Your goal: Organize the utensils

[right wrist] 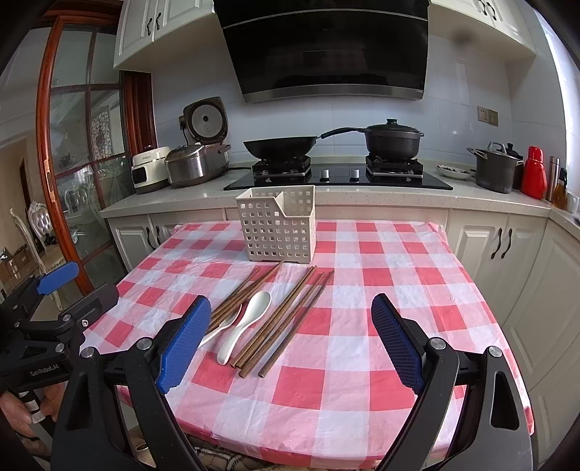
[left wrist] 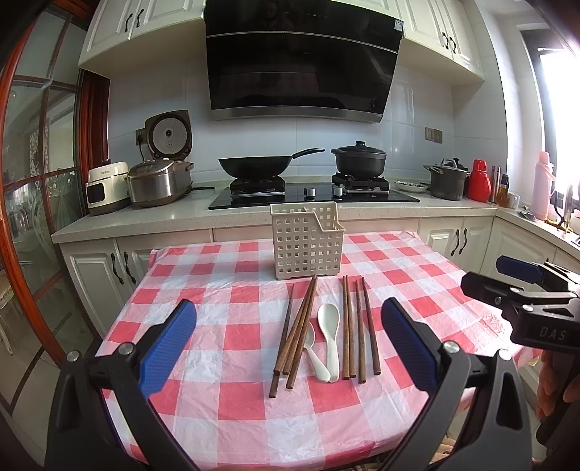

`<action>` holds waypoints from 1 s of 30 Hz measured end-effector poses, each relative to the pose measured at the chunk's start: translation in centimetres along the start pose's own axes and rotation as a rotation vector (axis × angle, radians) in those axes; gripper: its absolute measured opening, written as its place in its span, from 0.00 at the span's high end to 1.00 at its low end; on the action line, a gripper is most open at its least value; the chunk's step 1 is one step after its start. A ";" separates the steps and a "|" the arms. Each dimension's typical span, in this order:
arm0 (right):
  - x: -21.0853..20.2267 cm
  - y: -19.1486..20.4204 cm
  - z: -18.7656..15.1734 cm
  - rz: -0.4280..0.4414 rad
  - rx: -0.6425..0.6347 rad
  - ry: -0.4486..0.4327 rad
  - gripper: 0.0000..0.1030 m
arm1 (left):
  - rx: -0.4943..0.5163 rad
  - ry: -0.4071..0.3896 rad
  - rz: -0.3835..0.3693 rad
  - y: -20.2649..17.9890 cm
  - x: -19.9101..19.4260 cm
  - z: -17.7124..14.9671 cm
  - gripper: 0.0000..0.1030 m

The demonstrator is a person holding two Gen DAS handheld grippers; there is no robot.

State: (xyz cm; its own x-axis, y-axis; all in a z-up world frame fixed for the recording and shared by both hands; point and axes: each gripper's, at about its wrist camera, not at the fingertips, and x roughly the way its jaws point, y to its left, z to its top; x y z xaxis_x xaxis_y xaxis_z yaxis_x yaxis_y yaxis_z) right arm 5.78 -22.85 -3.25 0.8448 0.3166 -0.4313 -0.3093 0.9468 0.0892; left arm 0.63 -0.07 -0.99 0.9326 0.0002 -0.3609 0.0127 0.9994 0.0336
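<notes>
I see the worktop under its red-and-white checked plastic cloth [left wrist: 232, 398], with a cream perforated plastic basket [left wrist: 306, 246] standing at its far side. My left gripper [left wrist: 290, 344] and right gripper [right wrist: 290, 340] hover with jaws spread wide, holding nothing. Brown wooden chopsticks [left wrist: 357, 329] flank two white ceramic spoons [left wrist: 331, 333] just before the basket.

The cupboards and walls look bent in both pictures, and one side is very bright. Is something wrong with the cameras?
Nothing wrong: in both wrist views the fisheye lens bows the cupboards and darkens the corners. In the left wrist view the window at the right edge is blown out to white glare. In the right wrist view the light is more even, and the spoons and chopsticks look sharp.
</notes>
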 end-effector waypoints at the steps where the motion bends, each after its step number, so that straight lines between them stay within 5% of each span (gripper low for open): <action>1: -0.1 0.0 0.0 0.001 0.000 -0.004 0.18 | -0.001 -0.001 -0.001 0.0 0.0 0.0 0.04; 20: 1.5 -0.2 -0.5 0.019 0.000 0.010 0.18 | -0.064 0.035 -0.038 1.2 1.9 -1.1 0.04; 30: 5.5 -0.6 -1.8 -0.018 0.003 0.104 0.18 | -0.057 0.109 0.023 2.7 5.6 -2.3 0.04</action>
State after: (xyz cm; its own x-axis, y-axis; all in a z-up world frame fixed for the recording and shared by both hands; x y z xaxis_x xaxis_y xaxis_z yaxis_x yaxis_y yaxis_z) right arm 9.86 -21.76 -7.26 0.8002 0.2918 -0.5240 -0.2930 0.9525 0.0830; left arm 5.06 2.69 -5.02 0.8874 0.0237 -0.4604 -0.0314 0.9995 -0.0091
